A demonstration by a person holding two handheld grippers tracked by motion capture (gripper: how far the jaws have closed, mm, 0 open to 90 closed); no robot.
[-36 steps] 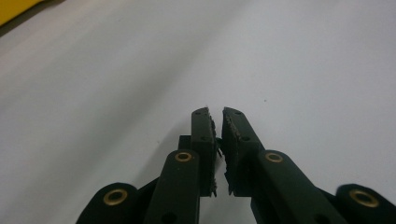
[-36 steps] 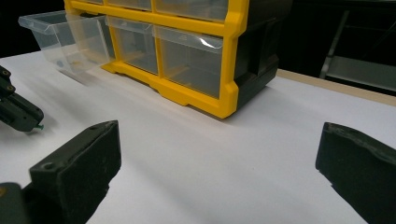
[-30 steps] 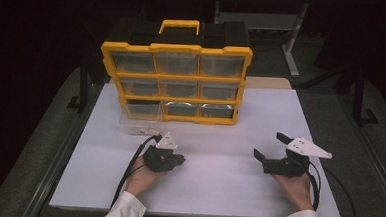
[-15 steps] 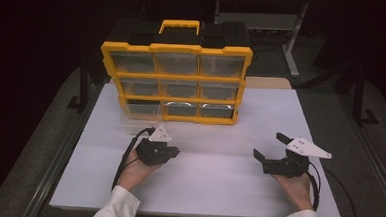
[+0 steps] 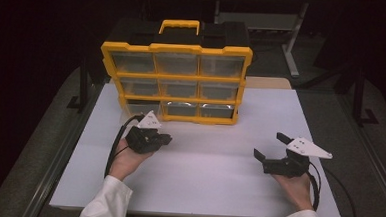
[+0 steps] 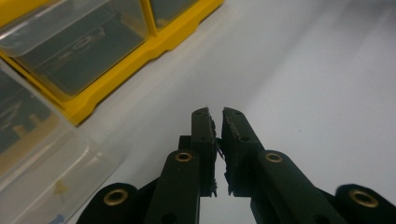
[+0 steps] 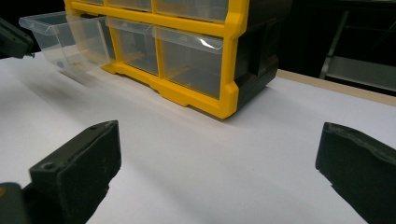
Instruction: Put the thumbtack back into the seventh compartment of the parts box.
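Left gripper [image 5: 165, 138], held in the person's left hand [image 5: 127, 157], sat low over the white table [image 5: 202, 189] near the organizer's front left corner. Its jaws were pressed almost together, with a thin slit between the tips and nothing between them, as the left gripper view confirmed [image 6: 218, 114]. A black cable [image 5: 115, 142] looped from its rear toward the sleeve.

Just beyond it, the clear drawer [image 5: 137, 108] at the bottom left of the yellow organizer [image 5: 175, 77] stood pulled partway out of its slot; the right gripper view showed it projecting past the frame [image 7: 60, 35]. The organizer stood upright at the far middle of the table, with three rows of three clear drawers, a black top and a yellow carry handle [image 5: 179, 25]. The other drawers sat flush in the frame.

Right gripper [image 5: 270, 145], held in the right hand [image 5: 297, 189], rested well apart from the organizer near the table's right front. Its jaws were spread wide and empty, and bare table surface lay between them in the right gripper view [image 7: 219, 144].
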